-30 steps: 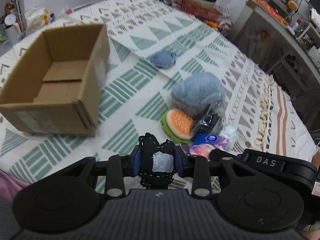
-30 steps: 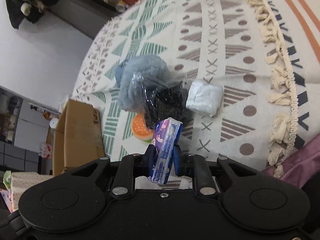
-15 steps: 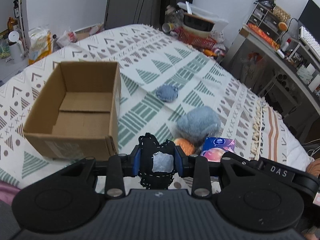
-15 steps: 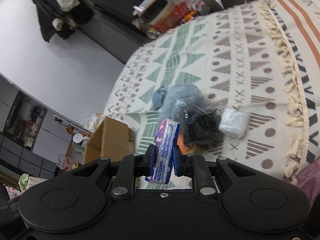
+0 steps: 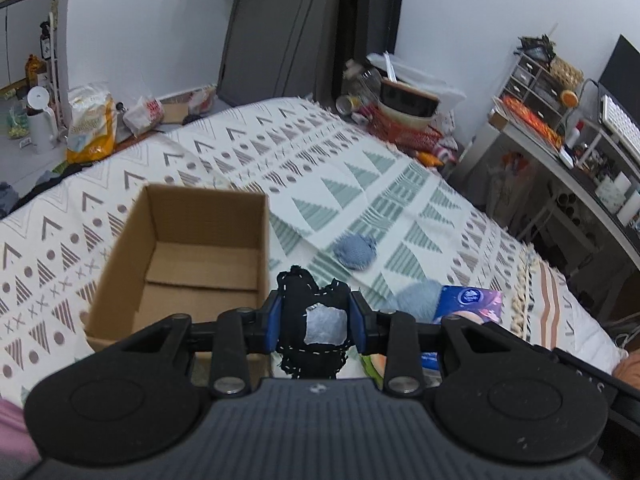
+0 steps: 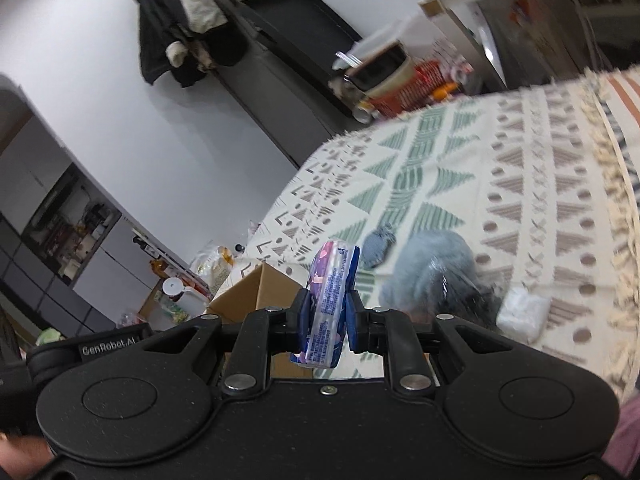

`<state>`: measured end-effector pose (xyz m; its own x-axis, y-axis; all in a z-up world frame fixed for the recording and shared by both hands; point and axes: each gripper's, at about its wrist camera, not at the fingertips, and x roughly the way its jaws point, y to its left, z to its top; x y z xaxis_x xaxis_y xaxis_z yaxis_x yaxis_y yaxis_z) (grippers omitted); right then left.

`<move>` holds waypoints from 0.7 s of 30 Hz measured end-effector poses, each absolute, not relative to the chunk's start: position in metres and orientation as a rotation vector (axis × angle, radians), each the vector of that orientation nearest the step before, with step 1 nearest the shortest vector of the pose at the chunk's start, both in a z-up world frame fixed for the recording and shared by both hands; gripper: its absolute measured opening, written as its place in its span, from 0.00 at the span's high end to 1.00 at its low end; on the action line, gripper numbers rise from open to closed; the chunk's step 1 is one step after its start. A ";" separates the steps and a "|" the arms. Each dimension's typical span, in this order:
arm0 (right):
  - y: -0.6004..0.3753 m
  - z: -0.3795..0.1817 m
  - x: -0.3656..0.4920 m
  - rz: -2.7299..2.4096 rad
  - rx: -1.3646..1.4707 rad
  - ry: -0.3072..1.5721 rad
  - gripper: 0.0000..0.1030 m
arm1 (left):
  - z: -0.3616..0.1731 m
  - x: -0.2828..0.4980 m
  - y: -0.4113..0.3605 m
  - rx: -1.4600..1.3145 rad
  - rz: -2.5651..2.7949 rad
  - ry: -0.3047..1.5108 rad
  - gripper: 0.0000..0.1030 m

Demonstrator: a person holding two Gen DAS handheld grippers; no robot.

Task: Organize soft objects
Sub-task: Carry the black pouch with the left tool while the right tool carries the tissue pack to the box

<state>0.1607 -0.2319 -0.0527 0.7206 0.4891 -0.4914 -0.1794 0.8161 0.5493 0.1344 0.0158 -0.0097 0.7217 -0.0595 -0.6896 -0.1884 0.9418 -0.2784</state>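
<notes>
The open box lies just ahead-left of the left gripper, jaws clamped on a black pouch, nearer than the right gripper, jaws pinching an upright tissue pack.

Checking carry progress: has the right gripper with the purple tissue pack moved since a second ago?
Yes. The right gripper, shut on the purple tissue pack, has risen away from the fluffy blue plush on the patterned bedspread, towards the brown cardboard box.

The right tool clamps a tissue pack above the patterned bedspread.
</notes>
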 end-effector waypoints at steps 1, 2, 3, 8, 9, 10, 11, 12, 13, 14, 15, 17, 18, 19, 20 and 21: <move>-0.227 -0.051 0.162 0.395 0.474 0.667 0.82 | -0.008 0.136 0.019 -0.343 0.077 0.760 0.67; -0.222 -0.048 0.163 0.409 0.445 0.664 0.82 | -0.007 0.137 0.022 -0.343 0.082 0.755 0.67; -0.216 -0.045 0.165 0.421 0.418 0.658 0.82 | -0.005 0.139 0.026 -0.342 0.087 0.749 0.67; -0.190 -0.034 0.176 0.472 0.361 0.624 0.82 | -0.001 0.149 0.042 -0.346 0.119 0.731 0.67; -0.186 -0.032 0.178 0.484 0.353 0.616 0.82 | -0.001 0.151 0.046 -0.349 0.126 0.728 0.67; -0.182 -0.031 0.180 0.496 0.345 0.610 0.82 | -0.001 0.153 0.051 -0.351 0.134 0.724 0.67; -0.179 -0.030 0.182 0.507 0.340 0.604 0.82 | -0.001 0.155 0.054 -0.354 0.142 0.721 0.67; -0.176 -0.030 0.183 0.518 0.335 0.597 0.82 | -0.001 0.158 0.058 -0.356 0.152 0.720 0.67; -0.174 -0.030 0.186 0.529 0.333 0.592 0.82 | -0.002 0.160 0.062 -0.360 0.160 0.720 0.67; -0.171 -0.030 0.188 0.535 0.332 0.590 0.82 | -0.002 0.163 0.066 -0.365 0.168 0.722 0.67; -0.169 -0.030 0.191 0.537 0.331 0.590 0.82 | -0.003 0.165 0.070 -0.372 0.177 0.725 0.67; -0.164 -0.032 0.197 0.543 0.335 0.594 0.82 | -0.004 0.169 0.078 -0.386 0.192 0.727 0.67; -0.162 -0.032 0.200 0.547 0.340 0.595 0.82 | -0.003 0.172 0.081 -0.391 0.200 0.726 0.67; -0.159 -0.032 0.203 0.552 0.342 0.594 0.82 | -0.003 0.174 0.085 -0.394 0.207 0.724 0.67; -0.156 -0.033 0.206 0.558 0.341 0.592 0.82 | -0.002 0.176 0.088 -0.396 0.214 0.722 0.67; -0.153 -0.032 0.209 0.563 0.340 0.590 0.82 | -0.001 0.179 0.092 -0.397 0.222 0.720 0.67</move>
<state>0.2088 -0.1532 -0.0325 0.6887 0.5867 -0.4260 -0.3989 0.7972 0.4531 0.1791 0.0919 -0.0009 0.7333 0.0613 -0.6772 -0.3301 0.9028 -0.2757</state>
